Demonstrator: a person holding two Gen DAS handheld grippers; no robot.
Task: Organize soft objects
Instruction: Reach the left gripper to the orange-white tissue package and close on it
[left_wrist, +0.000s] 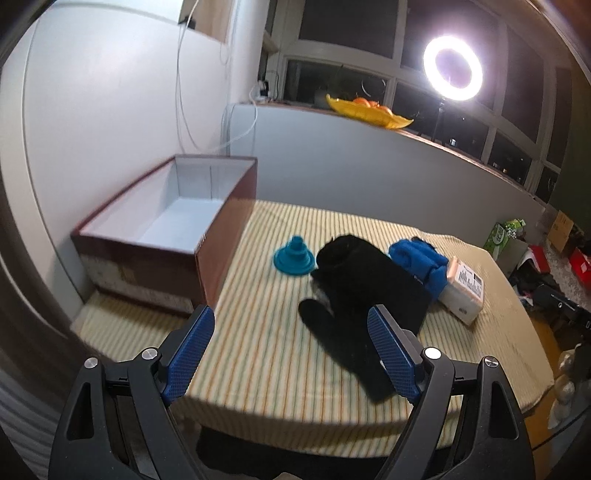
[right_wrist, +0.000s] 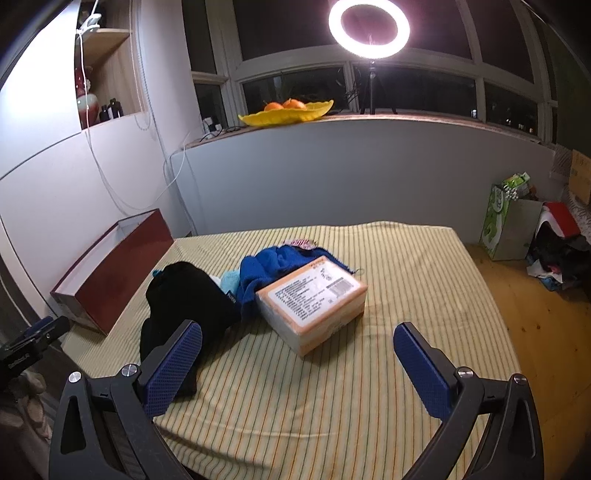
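A: Quick status? Where's the soft stuff?

B: Both my grippers hang empty at the bench's near edge. Left gripper (left_wrist: 291, 349) has its jaws spread wide; right gripper (right_wrist: 297, 363) the same, nothing between them. Black glove (left_wrist: 343, 343) lies at about 1 o'clock from my left gripper, just past the fingertips, touching the black pouch (left_wrist: 365, 273) behind it. Blue towel (left_wrist: 417, 258) is bunched further out at 2 o'clock, pressed against the cardboard parcel (right_wrist: 314, 299).

A: And the destination?

B: Open maroon box (left_wrist: 162, 221), 10 o'clock in the left view, looks empty inside. My guess is the soft things go there.

A: Risks?

B: The glove is flat and floppy; a shallow pinch could catch the striped cloth (right_wrist: 332, 398) on the bench and drag it, shifting everything. The glove overlaps the pouch, so I might lift both or drop one halfway. Teal funnel (left_wrist: 293, 256) sits on the path to the box, easy to knock. The towel leans on the parcel, so pulling it may shove that hard box along.
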